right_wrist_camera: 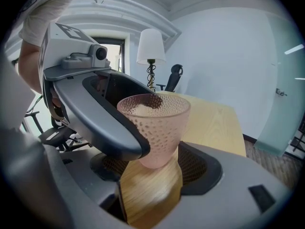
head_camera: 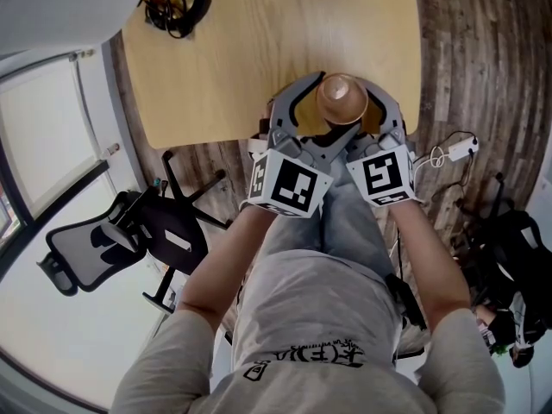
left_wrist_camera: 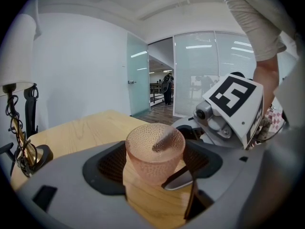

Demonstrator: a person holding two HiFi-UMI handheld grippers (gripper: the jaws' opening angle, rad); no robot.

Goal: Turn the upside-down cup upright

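Note:
The cup (head_camera: 341, 97) is pinkish, translucent and dimpled, and it stands rim up over the near edge of the wooden table (head_camera: 259, 50). Both grippers reach around it from my side and cross each other. In the left gripper view the cup (left_wrist_camera: 155, 149) fills the gap between the pads of my left gripper (left_wrist_camera: 155, 171), which looks shut on it. In the right gripper view the cup's (right_wrist_camera: 155, 128) narrow base sits between the wider-set pads of my right gripper (right_wrist_camera: 152, 168), which is open. The left gripper's near jaw lies against the cup's left side there. Whether the base touches the tabletop is unclear.
A black lamp base with coiled cable (head_camera: 177, 3) stands at the table's far left corner. A black office chair (head_camera: 129, 231) is on the floor to my left. A white power strip (head_camera: 453, 149) and a dark bag (head_camera: 517, 257) lie to my right.

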